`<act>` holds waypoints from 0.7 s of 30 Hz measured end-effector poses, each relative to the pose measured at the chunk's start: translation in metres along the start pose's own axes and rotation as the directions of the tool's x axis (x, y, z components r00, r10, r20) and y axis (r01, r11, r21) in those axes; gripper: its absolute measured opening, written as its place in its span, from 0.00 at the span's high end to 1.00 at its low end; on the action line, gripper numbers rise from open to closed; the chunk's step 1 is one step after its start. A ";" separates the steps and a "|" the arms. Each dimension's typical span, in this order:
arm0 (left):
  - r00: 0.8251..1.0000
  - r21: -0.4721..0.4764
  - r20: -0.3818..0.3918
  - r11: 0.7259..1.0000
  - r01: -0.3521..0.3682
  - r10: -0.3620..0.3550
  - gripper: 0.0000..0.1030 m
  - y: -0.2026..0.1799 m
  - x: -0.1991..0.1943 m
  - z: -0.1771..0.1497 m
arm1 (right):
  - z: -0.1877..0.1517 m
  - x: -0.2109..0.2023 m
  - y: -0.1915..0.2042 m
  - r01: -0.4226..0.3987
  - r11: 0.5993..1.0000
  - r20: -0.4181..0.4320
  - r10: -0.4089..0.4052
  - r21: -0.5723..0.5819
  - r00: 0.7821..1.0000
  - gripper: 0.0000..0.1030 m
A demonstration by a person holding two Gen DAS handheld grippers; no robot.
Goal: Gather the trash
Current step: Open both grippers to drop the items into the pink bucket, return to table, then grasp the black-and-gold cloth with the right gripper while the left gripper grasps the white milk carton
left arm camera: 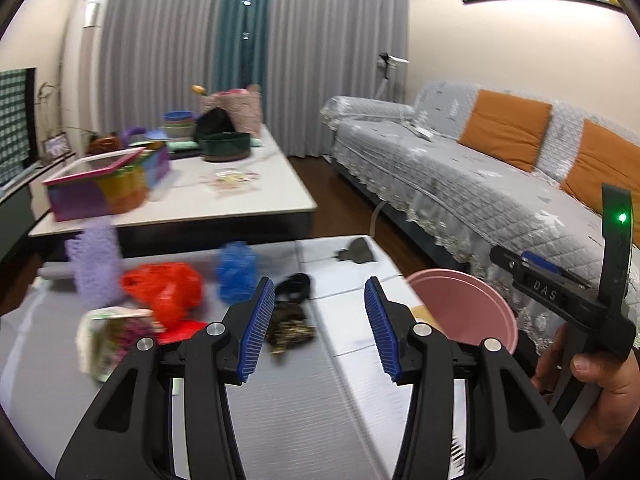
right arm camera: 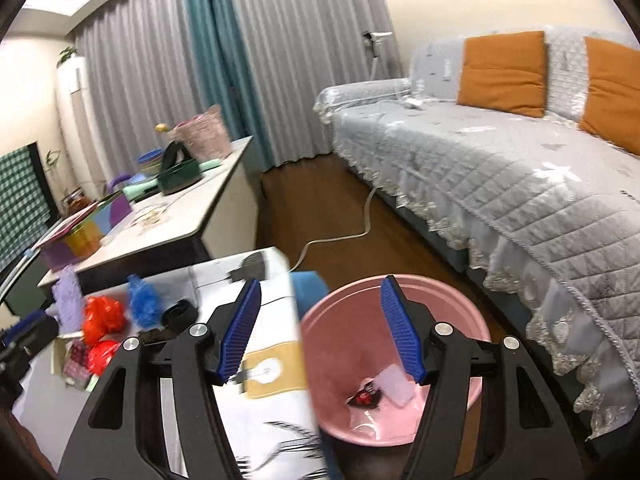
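Trash lies on the low grey table: a red plastic bag, a blue mesh wad, a purple mesh piece, a black ring-like item, a dark patterned wrapper and a printed packet. My left gripper hangs open above the table, with the wrapper just beyond its left pad. The pink bin stands at the table's right edge. My right gripper is open and empty above the bin, which holds a red-black wrapper and a pale clear piece.
A grey-covered sofa with orange cushions fills the right side. Behind the low table stands a white coffee table with a colourful box and bowls. A white cable runs across the wooden floor. A hand grips the right tool's handle.
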State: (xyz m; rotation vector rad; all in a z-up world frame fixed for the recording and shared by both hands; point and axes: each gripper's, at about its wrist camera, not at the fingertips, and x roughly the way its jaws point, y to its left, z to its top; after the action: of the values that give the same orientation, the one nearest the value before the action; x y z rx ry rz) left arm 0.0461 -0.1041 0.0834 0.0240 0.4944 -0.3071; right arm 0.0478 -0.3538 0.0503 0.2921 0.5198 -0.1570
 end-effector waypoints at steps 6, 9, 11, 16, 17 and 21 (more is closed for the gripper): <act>0.997 -0.060 -0.012 0.995 -0.082 0.082 0.54 0.055 -0.011 -0.010 | -0.010 0.012 0.031 -0.134 0.991 -0.070 0.134 0.001 0.988 0.42; 0.991 -0.103 -0.045 0.987 -0.126 0.122 0.55 0.082 -0.009 -0.023 | -0.015 0.018 0.046 -0.174 0.985 -0.094 0.172 -0.014 0.981 0.47; 0.981 -0.139 -0.065 0.972 -0.191 0.183 0.57 0.102 -0.006 -0.031 | -0.018 0.025 0.059 -0.200 0.979 -0.115 0.196 -0.030 0.974 0.49; 0.959 -0.188 -0.095 0.941 -0.281 0.267 0.71 0.138 -0.004 -0.042 | -0.029 0.042 0.087 -0.252 0.966 -0.161 0.239 -0.063 0.958 0.62; 0.952 -0.183 -0.106 0.936 -0.301 0.286 0.73 0.144 -0.001 -0.044 | -0.031 0.047 0.093 -0.263 0.962 -0.171 0.249 -0.068 0.953 0.63; 0.943 -0.215 -0.135 0.920 -0.328 0.305 0.74 0.165 0.005 -0.049 | -0.040 0.062 0.109 -0.287 0.954 -0.204 0.266 -0.083 0.942 0.70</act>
State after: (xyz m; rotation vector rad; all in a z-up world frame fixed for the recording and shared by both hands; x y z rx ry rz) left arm 0.0764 0.0567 0.0290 -0.1106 0.6138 0.0730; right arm 0.1070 -0.2425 0.0113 0.2695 0.6692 0.1756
